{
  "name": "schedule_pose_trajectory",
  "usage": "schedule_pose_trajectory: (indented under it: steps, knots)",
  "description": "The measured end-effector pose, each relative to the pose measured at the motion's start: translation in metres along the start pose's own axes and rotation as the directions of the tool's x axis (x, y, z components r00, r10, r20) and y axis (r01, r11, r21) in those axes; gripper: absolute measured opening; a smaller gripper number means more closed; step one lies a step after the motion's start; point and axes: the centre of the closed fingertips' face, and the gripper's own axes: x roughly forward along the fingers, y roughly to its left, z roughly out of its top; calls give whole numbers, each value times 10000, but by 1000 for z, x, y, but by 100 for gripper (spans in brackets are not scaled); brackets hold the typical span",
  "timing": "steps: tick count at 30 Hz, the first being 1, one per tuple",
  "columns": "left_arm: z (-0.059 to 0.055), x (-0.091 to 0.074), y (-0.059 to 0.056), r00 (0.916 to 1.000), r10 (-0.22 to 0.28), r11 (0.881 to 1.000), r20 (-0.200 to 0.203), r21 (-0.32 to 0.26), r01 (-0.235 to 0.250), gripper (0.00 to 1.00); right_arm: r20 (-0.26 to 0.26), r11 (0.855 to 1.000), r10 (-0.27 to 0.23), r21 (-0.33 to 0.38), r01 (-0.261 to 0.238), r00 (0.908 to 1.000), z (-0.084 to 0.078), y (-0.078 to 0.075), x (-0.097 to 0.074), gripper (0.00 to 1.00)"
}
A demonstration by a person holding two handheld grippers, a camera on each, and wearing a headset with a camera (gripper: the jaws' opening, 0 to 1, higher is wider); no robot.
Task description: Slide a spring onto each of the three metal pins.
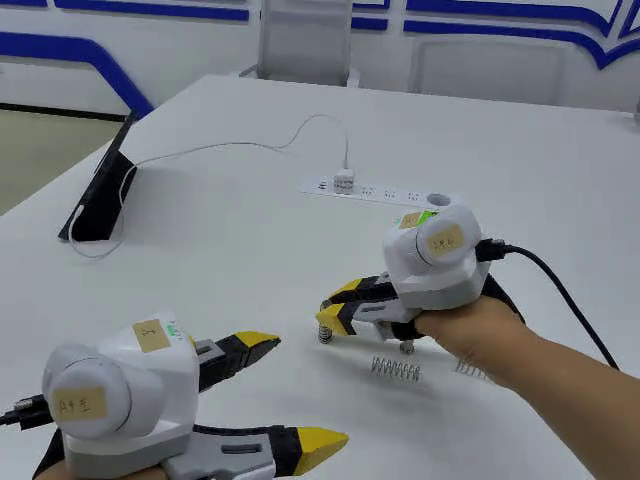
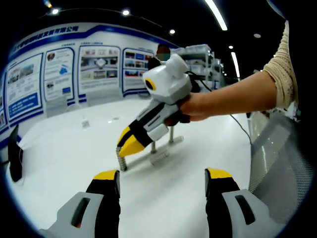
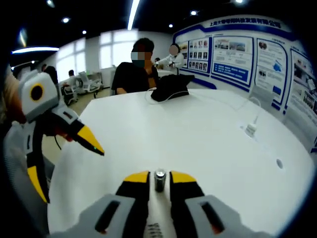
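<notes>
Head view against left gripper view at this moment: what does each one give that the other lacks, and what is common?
Head view: the left gripper with its white, paper-tagged housing, and a chair beyond the table.
Left gripper view: wall posters, and a side-on look at two bare pins standing upright behind the right gripper.
Both: the left gripper open, the right gripper shut on a pin with a spring around it, and a loose spring lying on the table.
</notes>
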Motion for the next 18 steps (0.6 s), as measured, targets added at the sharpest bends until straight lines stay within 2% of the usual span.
schedule_pose_trajectory:
  steps: [11,18]
  knots:
    - [4,5,-2,9999,-170,9998,-27,134,171,71,277,9995,-294,92,291,9992,3,-4,-27,17]
    - [6,9,-2,9996,-263,9995,-34,197,263,70,332,9991,-417,41,416,9986,-2,-1,-46,18]
